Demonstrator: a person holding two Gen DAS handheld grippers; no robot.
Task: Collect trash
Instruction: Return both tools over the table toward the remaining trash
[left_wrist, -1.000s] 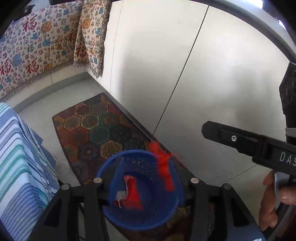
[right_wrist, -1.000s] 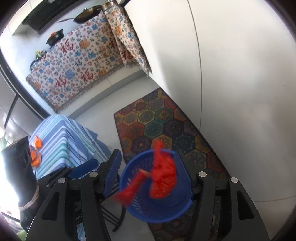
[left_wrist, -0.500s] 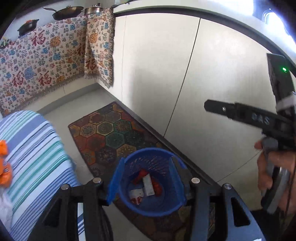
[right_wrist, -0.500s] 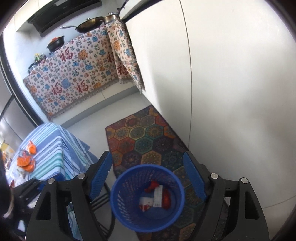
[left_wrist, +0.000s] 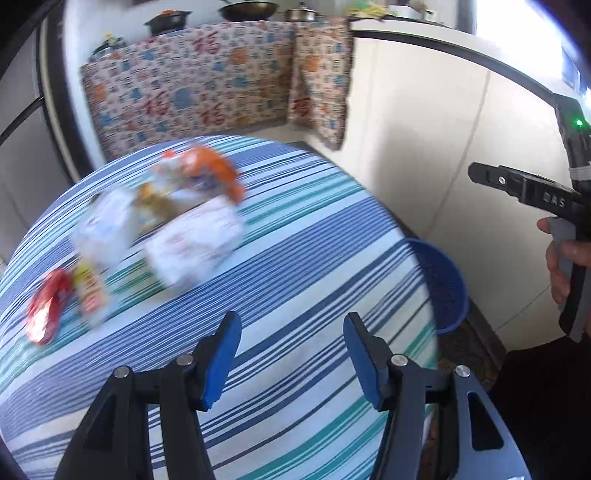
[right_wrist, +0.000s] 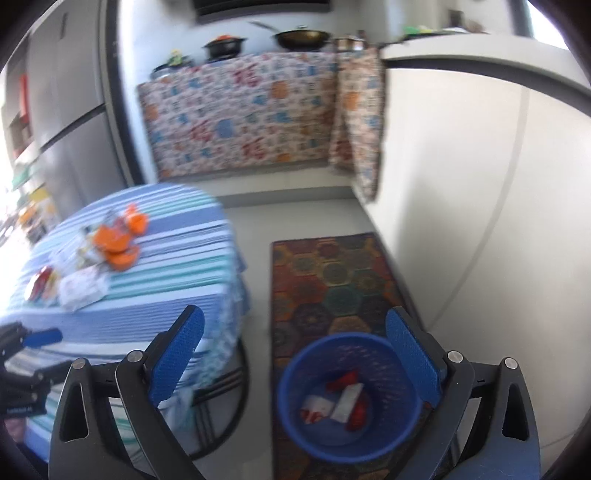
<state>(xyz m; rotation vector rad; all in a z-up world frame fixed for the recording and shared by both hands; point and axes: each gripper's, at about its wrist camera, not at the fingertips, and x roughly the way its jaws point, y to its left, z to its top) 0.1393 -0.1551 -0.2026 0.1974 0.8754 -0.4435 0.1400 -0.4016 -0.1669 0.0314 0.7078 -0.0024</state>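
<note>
Left wrist: the left gripper (left_wrist: 291, 354) is being opened over the table (left_wrist: 295, 258), nothing between its jaws. The right gripper (right_wrist: 295, 354) is being widened, empty, above the bin (right_wrist: 295, 428), where wrappers (right_wrist: 340, 402) are lying.

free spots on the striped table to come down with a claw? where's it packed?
Bare cloth: the near half of the striped table, from the wrappers to the edge by the blue basket. Crowded: far left, orange wrappers, white packets, red wrapper bunched together.
</note>
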